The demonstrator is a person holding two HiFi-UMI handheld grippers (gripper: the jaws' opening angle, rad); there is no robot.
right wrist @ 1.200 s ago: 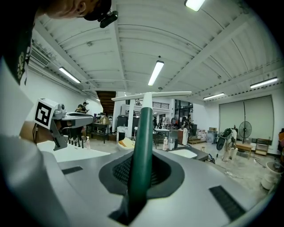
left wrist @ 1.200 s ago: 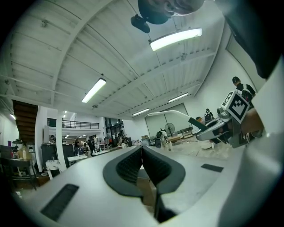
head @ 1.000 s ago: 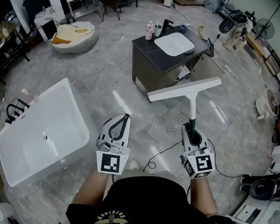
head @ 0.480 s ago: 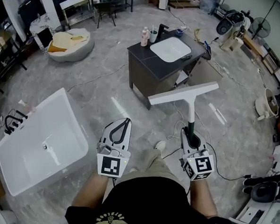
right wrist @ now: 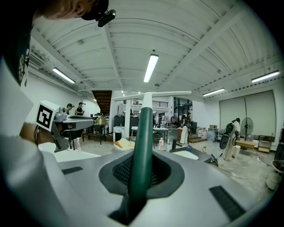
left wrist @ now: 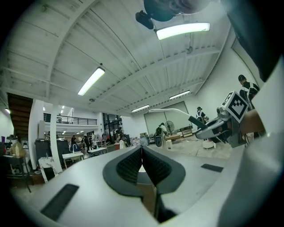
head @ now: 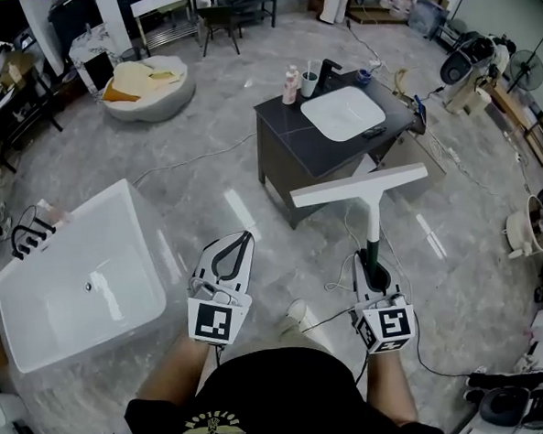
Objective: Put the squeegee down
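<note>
The squeegee (head: 369,196) has a long white blade (head: 359,186) and a dark green handle (right wrist: 142,150). My right gripper (head: 376,271) is shut on that handle and holds it out level in front of me, blade crosswise toward the vanity. In the right gripper view the handle runs up between the jaws to the white blade (right wrist: 151,94). My left gripper (head: 233,252) is held beside it at the left, its jaws shut with nothing between them. The left gripper view shows its pads (left wrist: 133,166) pressed together and the right gripper (left wrist: 208,127) with the squeegee off to the right.
A dark vanity (head: 290,151) with a white basin (head: 342,112), tap and bottles stands just ahead. A white bathtub (head: 78,280) lies at the left. Cables (head: 328,320) trail across the grey marble floor. Fans and gear (head: 468,62) crowd the right side.
The vanity and bathtub have shifted in the head view as I move across the floor. Both grippers keep their pose, the squeegee still held.
</note>
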